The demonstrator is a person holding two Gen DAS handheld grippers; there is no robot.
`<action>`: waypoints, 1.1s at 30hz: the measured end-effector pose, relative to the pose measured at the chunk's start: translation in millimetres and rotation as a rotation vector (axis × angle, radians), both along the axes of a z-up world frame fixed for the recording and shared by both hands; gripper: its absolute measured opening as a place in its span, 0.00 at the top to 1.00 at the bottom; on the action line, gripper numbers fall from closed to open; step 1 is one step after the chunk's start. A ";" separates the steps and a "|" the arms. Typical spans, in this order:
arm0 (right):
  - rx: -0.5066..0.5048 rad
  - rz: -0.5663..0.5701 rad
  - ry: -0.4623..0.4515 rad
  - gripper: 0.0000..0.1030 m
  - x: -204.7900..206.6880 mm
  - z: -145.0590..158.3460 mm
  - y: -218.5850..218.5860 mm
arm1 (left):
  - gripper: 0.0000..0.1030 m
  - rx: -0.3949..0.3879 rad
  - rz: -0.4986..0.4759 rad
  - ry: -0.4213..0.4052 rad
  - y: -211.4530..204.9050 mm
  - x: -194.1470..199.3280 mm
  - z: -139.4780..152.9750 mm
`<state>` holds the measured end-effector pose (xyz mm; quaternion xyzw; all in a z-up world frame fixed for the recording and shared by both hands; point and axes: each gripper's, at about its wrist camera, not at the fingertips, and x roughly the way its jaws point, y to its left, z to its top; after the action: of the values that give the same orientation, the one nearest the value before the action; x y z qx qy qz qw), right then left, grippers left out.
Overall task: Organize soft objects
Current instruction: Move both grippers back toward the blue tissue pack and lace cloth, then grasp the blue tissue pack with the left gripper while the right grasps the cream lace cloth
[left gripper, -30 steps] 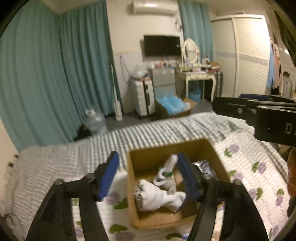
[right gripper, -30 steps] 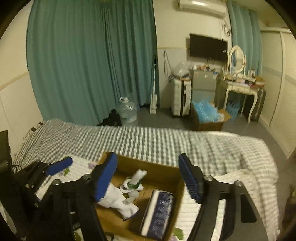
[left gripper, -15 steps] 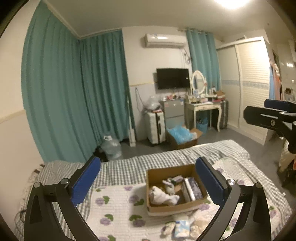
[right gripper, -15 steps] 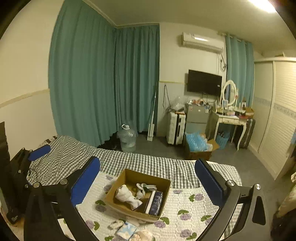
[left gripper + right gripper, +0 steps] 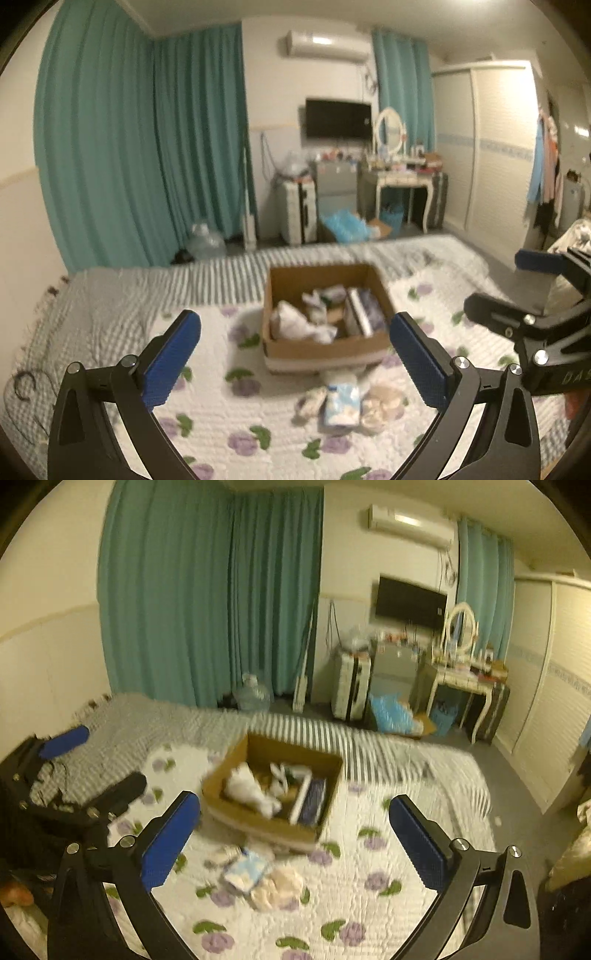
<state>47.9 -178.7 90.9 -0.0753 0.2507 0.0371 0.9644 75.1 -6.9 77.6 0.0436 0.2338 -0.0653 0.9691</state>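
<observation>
Since half a second ago, both grippers dropped nearer the bed. Left gripper (image 5: pixel 295 354): wide, empty. Right gripper (image 5: pixel 294 836): wide, empty. Cardboard box (image 5: pixel 325 350): 12 o'clock, part-filled. Loose soft items (image 5: pixel 343 404): 6 o'clock of box. I'd centre over one before closing.

The cardboard box (image 5: pixel 325 349) is matt brown; the quilt (image 5: pixel 229 417) is textured cloth; the gripper pads (image 5: pixel 171 360) are ribbed blue.

Cardboard box (image 5: pixel 325 349) holds soft items; others (image 5: pixel 341 404) lie beside it.
</observation>
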 end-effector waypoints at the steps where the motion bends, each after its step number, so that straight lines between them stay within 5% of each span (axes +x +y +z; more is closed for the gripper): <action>1: 0.004 0.000 0.021 0.00 6.8 -11.5 -2.6 | 0.00 0.010 0.004 0.020 -2.1 7.8 -13.7; 11: -0.010 0.074 0.219 0.00 74.6 -128.2 -23.8 | 0.00 0.009 0.061 0.206 -2.7 48.4 -106.9; 17: -0.180 0.183 0.399 0.09 99.2 -208.7 -3.3 | 0.00 0.021 0.077 0.273 -6.4 60.0 -139.3; 22: -0.104 0.198 0.505 0.16 111.3 -247.5 -11.1 | 0.00 0.042 0.098 0.326 -9.5 63.3 -159.1; 29: -0.049 0.218 0.540 0.63 116.4 -258.1 -19.7 | 0.00 0.043 0.084 0.371 -21.8 63.2 -173.4; 33: -0.061 0.209 0.501 0.75 114.9 -237.1 -31.2 | 0.00 0.043 0.056 0.381 -33.2 61.9 -174.2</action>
<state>162.8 -209.9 -146.3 -0.1181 0.4733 0.1462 0.8606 137.0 -40.1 -96.5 0.0445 0.4154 -0.0404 0.9076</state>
